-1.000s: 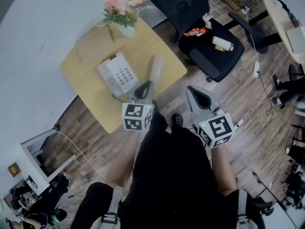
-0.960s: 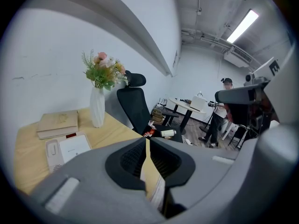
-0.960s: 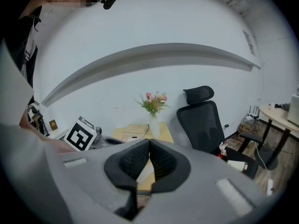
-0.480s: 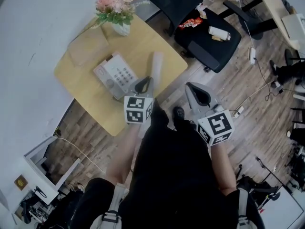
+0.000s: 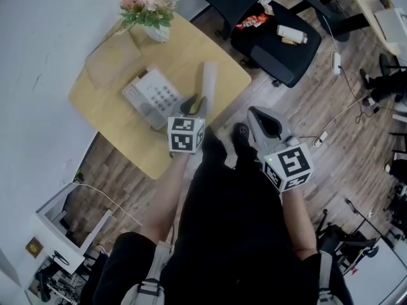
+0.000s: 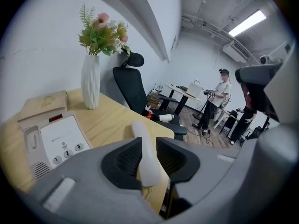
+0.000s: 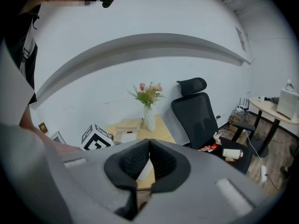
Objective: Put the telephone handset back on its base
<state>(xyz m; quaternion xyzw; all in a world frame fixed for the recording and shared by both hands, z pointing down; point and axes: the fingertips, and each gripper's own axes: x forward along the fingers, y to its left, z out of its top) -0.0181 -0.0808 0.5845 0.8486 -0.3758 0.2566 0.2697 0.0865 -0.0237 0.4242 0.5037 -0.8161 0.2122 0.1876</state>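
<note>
A white handset (image 5: 208,84) lies on the wooden table (image 5: 184,49), to the right of the grey telephone base (image 5: 152,96) with its keypad. My left gripper (image 5: 196,103) is at the handset's near end. In the left gripper view its jaws have just been opening, and the handset (image 6: 145,153) runs between them without the pads (image 6: 126,160) pressing on it. The base (image 6: 60,141) is to its left. My right gripper (image 5: 257,116) hangs over the floor, right of the table. Its jaw tips (image 7: 149,143) meet with nothing held.
A white vase of flowers (image 5: 149,8) and a brown paper packet (image 5: 111,59) stand at the table's far side. A black office chair (image 5: 273,40) with a bottle and a snack packet stands beyond the table. Cables lie on the wooden floor at the right.
My left gripper has sunk toward the near end of the handset and its jaws have parted around it. The right gripper has dropped slightly.
</note>
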